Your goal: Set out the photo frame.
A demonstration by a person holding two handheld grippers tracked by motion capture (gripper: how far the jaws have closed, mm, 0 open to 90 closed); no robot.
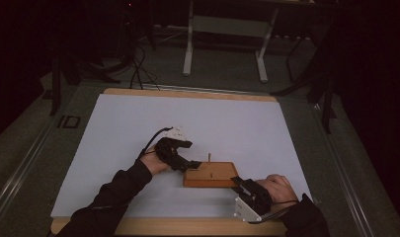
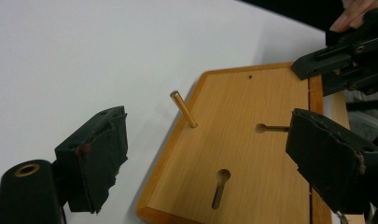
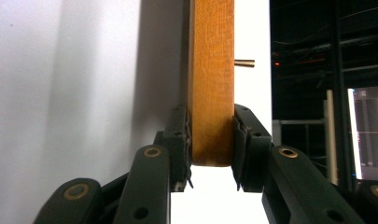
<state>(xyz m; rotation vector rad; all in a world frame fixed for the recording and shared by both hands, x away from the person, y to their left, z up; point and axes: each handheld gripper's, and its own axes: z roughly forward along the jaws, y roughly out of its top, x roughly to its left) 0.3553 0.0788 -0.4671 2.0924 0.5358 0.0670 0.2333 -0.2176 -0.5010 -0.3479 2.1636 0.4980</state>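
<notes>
1. High view: your wooden board (image 1: 211, 175) lies flat on the white sheet (image 1: 138, 128) that covers the bench (image 1: 187, 94), towards the near edge. A thin peg (image 1: 209, 157) stands upright near its far edge. Your left hand-held gripper (image 1: 191, 164) sits at the board's far-left corner, just beside the peg. Your right hand-held gripper (image 1: 237, 181) is at the board's near-right corner. Beyond the bench, a white frame stand (image 1: 226, 29) and dark cables (image 1: 138, 69) lie on the floor, well apart from your work.

2. Left gripper view: your left hand-held gripper (image 2: 210, 158) has its jaws wide apart with nothing pressed between them. The board (image 2: 252, 144) lies below them, showing two keyhole slots (image 2: 220, 184). The peg (image 2: 183, 108) rises tilted at the board's edge, between the jaws but apart from both pads. The right hand-held gripper (image 2: 317, 63) meets the board's far corner.

3. Right gripper view: your right hand-held gripper (image 3: 211, 140) is clamped on the board's edge (image 3: 212, 84), both pads pressing the wood. The peg's tip (image 3: 245, 62) pokes out beyond it.
</notes>
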